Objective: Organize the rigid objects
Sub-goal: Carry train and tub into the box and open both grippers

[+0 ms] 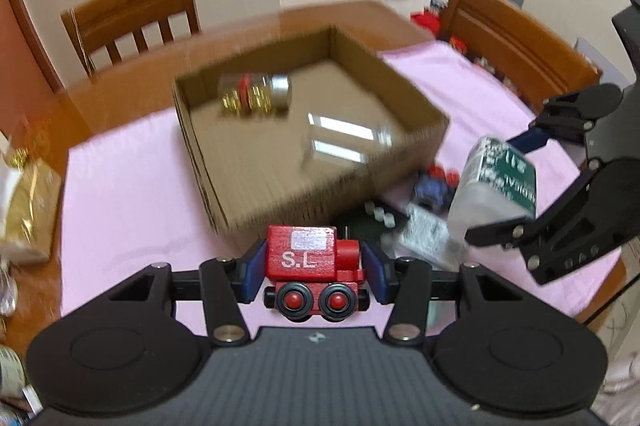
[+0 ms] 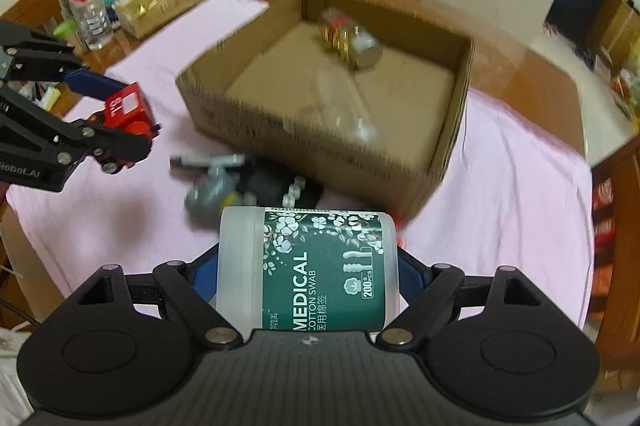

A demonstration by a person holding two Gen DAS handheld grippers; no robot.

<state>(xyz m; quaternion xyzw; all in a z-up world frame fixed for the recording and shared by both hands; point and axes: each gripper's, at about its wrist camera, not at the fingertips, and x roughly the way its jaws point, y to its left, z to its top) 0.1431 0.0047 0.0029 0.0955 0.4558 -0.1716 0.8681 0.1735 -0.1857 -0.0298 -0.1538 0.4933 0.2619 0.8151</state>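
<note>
My left gripper (image 1: 314,268) is shut on a red wooden toy train (image 1: 312,258) marked "S.L", held above the pink cloth in front of the cardboard box (image 1: 416,97). It also shows in the right wrist view (image 2: 128,113). My right gripper (image 2: 308,274) is shut on a cotton swab tub (image 2: 316,266) with a green label; the tub also shows in the left wrist view (image 1: 496,185). In the box lie a clear jar of gold and red bits (image 1: 256,93) and a clear bottle (image 1: 344,141).
Loose items lie on the pink cloth (image 1: 128,185) before the box: a grey toy (image 2: 212,193), a black item with white pieces (image 2: 288,189), a blue and red toy (image 1: 434,185). A water bottle (image 2: 86,5) and clutter stand at the far left. Wooden chairs (image 1: 136,13) surround the table.
</note>
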